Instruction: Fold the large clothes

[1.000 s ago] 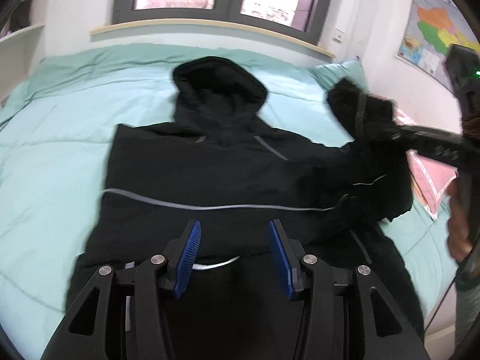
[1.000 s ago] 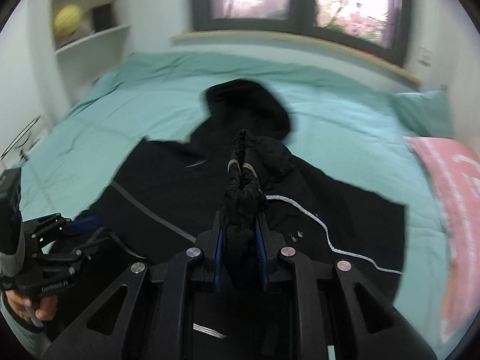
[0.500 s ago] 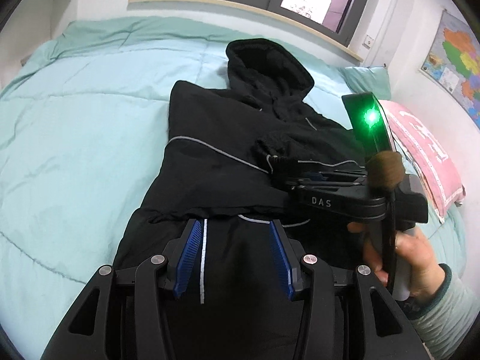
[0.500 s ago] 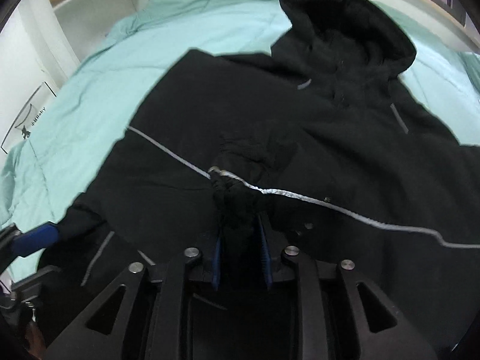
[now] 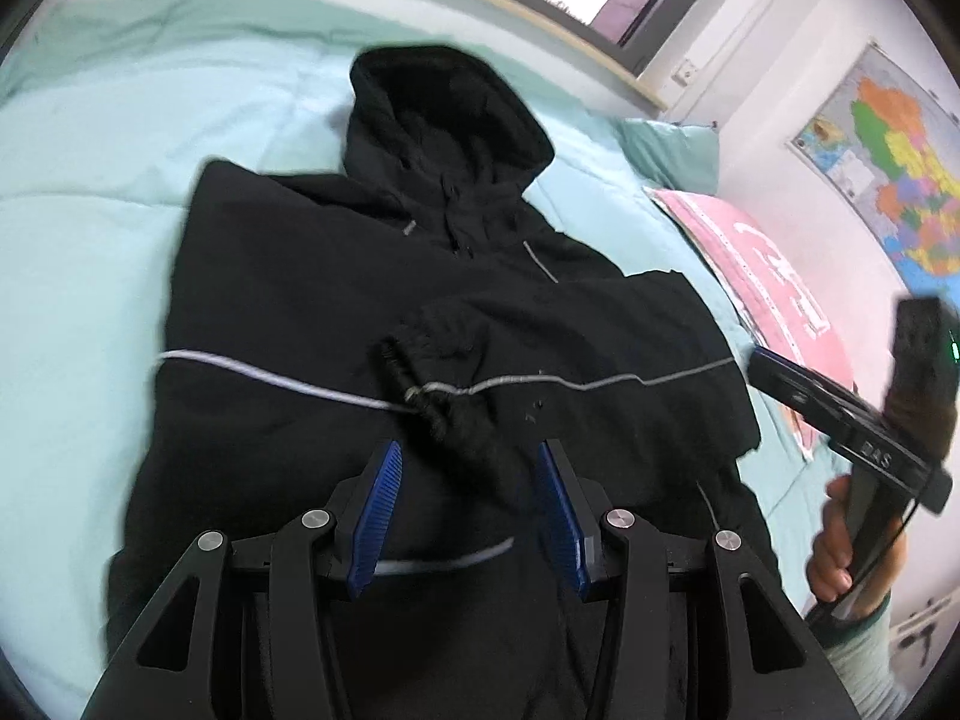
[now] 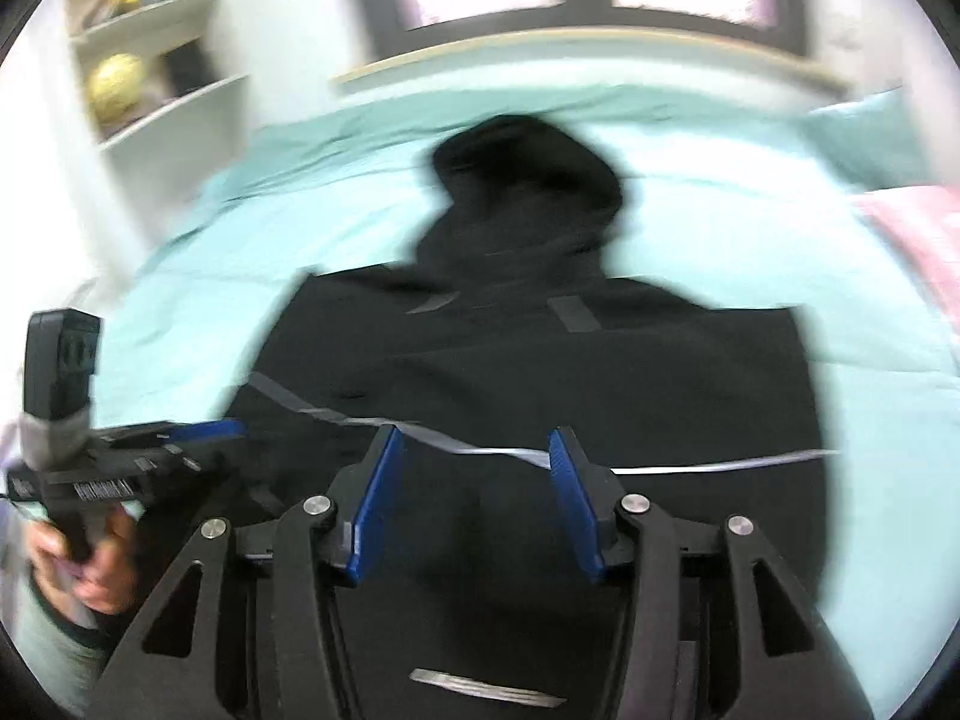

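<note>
A black hooded jacket (image 5: 312,276) with thin grey reflective stripes lies flat on the bed, hood toward the window. Both sleeves are folded in across the chest; the right sleeve's cuff (image 5: 438,396) rests at the middle. My left gripper (image 5: 468,480) is open and empty just above the jacket's lower front. My right gripper (image 6: 474,480) is open and empty above the jacket (image 6: 540,360). The right gripper also shows at the right edge of the left wrist view (image 5: 780,372), clear of the cloth. The left gripper shows at the left of the right wrist view (image 6: 228,429).
The mint-green duvet (image 5: 90,180) covers the bed. A pink pillow (image 5: 774,276) and a green pillow (image 5: 672,150) lie at the right. A map (image 5: 888,174) hangs on the right wall. A white shelf with a yellow ball (image 6: 117,87) stands at the left.
My right gripper has let go of the sleeve, opened and pulled back to the right. The sleeve now lies across the chest. My left gripper stays open.
</note>
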A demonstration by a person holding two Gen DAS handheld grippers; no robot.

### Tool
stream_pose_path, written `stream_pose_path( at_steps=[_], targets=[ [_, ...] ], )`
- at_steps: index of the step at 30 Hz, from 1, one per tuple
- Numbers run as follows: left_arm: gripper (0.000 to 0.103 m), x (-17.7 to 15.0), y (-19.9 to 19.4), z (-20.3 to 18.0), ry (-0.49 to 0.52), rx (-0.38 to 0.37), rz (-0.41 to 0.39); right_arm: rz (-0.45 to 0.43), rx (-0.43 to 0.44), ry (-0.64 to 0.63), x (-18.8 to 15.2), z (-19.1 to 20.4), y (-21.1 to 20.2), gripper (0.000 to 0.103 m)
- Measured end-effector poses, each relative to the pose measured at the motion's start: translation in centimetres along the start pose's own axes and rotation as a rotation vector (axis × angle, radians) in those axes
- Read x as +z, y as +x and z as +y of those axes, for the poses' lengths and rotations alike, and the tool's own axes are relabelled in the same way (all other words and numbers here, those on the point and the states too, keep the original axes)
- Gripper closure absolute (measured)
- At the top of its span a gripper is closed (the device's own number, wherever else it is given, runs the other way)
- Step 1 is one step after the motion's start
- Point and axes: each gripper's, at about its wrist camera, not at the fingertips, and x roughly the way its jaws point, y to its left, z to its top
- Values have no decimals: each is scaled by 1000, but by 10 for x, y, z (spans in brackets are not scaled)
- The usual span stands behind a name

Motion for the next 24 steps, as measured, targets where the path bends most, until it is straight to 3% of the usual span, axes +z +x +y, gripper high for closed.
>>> stream_pose_path(
  at_steps=[3, 6, 7, 8, 9, 12, 15, 17, 21, 24],
  targets=[
    [55, 8, 30, 2, -42, 28, 38, 20, -78, 61, -11, -44, -8, 50],
    [58, 12, 61, 3, -93, -12, 100, 38, -110, 121, -19, -77, -11, 49],
    [65, 13, 66, 2, -93, 16, 96, 45, -126, 132, -23, -85, -13, 50],
    [78, 14, 68, 0, -81, 52, 89, 51, -140, 138, -25, -92, -15, 50],
    [79, 15, 69, -4, -57, 77, 75, 56, -154, 142, -29, -96, -19, 50],
    [81, 19, 47, -10, -30, 58, -4, 65, -174, 146, -35, -103, -27, 49],
    [82, 28, -5, -5, -20, 73, -139, 61, -173, 146, -31, -98, -22, 49],
    [82, 33, -30, 10, -45, 99, -177, 73, -162, 144, -27, -94, -14, 49],
    [81, 26, -34, 71, -168, 59, -75, 139, -134, 100, -29, -70, 22, 48],
    [80, 4, -1, 91, -179, 133, 45, 228, -196, 39, -42, -50, 68, 46]
  ],
)
